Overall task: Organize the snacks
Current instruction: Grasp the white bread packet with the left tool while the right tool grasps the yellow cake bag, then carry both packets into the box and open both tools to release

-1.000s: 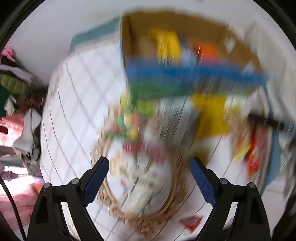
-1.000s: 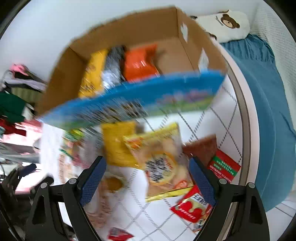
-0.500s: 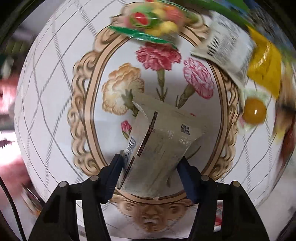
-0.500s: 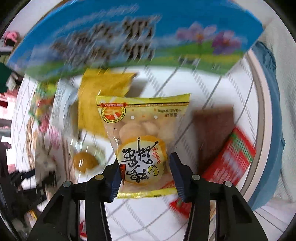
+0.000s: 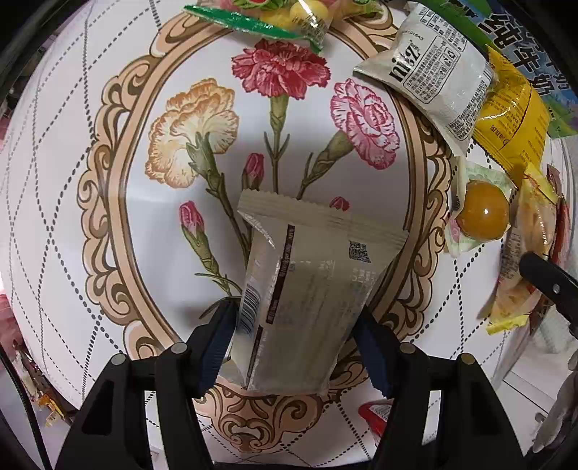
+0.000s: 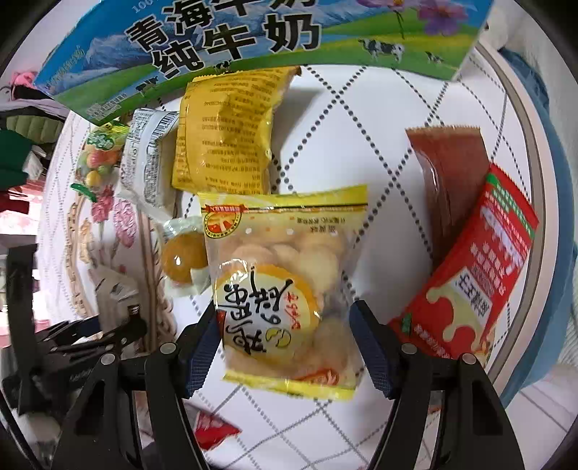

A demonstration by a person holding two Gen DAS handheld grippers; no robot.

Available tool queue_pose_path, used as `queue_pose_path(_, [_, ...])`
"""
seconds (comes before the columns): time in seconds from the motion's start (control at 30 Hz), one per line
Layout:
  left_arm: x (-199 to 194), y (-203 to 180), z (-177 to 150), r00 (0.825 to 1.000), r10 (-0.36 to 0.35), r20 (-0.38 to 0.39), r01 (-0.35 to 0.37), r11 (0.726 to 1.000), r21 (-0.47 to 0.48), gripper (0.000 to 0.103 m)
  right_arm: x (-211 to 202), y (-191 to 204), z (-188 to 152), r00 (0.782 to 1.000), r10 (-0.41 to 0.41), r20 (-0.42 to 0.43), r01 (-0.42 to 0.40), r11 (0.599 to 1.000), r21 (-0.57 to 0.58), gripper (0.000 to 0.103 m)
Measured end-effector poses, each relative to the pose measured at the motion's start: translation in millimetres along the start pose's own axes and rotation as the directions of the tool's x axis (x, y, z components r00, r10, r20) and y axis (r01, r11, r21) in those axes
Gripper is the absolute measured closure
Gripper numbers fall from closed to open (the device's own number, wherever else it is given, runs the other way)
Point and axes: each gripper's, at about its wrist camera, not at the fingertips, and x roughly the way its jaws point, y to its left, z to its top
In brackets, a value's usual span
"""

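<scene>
My left gripper (image 5: 296,336) points down at the floral table (image 5: 72,162). A beige packet (image 5: 307,274) stands buckled between its pads, which press on both side edges while the jaws are opening a little. My right gripper (image 6: 285,336) hangs over a yellow biscuit packet (image 6: 281,274) that lies flat on the table. Its jaws are opening and the pads sit at the packet's edges without squeezing it. The blue and green milk carton box (image 6: 253,39) stands just beyond the snacks.
Loose snacks lie around: a white packet (image 5: 430,68), a yellow packet (image 6: 227,130), an orange ball in a clear wrapper (image 6: 182,256), a candy bag (image 5: 274,14), a brown packet (image 6: 448,173) and a red packet (image 6: 477,274). The table's rim (image 6: 534,180) curves at the right.
Both grippers dropped from above the box to the tabletop and narrowed around a packet each. In the last half second the right jaws spread wider and its packet flattened.
</scene>
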Motion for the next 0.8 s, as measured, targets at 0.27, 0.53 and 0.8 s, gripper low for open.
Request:
queue_pose_path(0.27, [-0.5, -24.5, -31.9, 1.000, -0.018, 0.013, 0.019, 1.000, -0.019, 0.041, 16.4, 5.2, -33.6, 0.996, 0.017, -0.086, -0.019, 1.000, -0.021, 0.043])
queue_pose_path(0.53, [4.8, -23.4, -35.6, 1.000, 0.008, 0.012, -0.008, 1.000, 0.006, 0.040, 30.1, -13.7, -52.7, 0.997, 0.033, -0.068, -0.031, 0.999, 0.029, 0.037])
queue_pose_path(0.8, [-28.4, -50.4, -46.3, 0.996, 0.005, 0.084, -0.006, 1.000, 0.007, 0.044, 14.7, -12.7, -77.1, 0.999, 0.044, -0.007, -0.044, 0.998, 0.040, 0.053])
